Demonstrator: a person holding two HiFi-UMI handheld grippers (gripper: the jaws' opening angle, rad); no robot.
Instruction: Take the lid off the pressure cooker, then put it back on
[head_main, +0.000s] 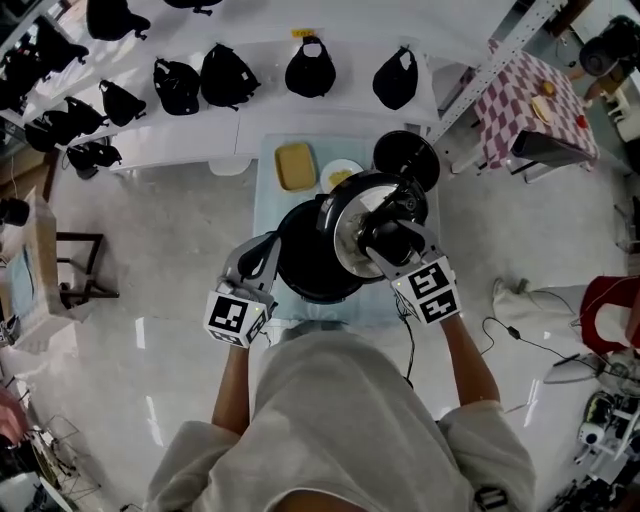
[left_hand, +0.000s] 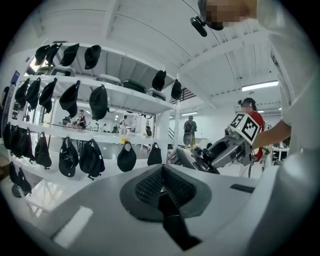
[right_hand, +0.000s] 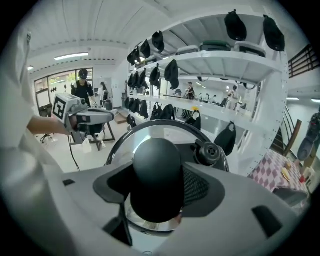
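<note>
The person is gripping the black knob (right_hand: 156, 180) of the lid (head_main: 350, 240) between the jaws of the right gripper (head_main: 385, 238). The lid is hanging tilted just above the open pressure cooker pot (head_main: 300, 272), which is sitting on the pale blue tabletop (head_main: 266, 195). The left gripper (head_main: 265, 255) is hovering by the pot's left side, its jaws closed together on nothing. A yellow dish (head_main: 295, 166) and a plate (head_main: 330, 168) are lying at the tabletop's far end.

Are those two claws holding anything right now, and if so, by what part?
The right gripper holds the lid by its black knob, off the pressure cooker. The left gripper is shut on nothing.
</note>
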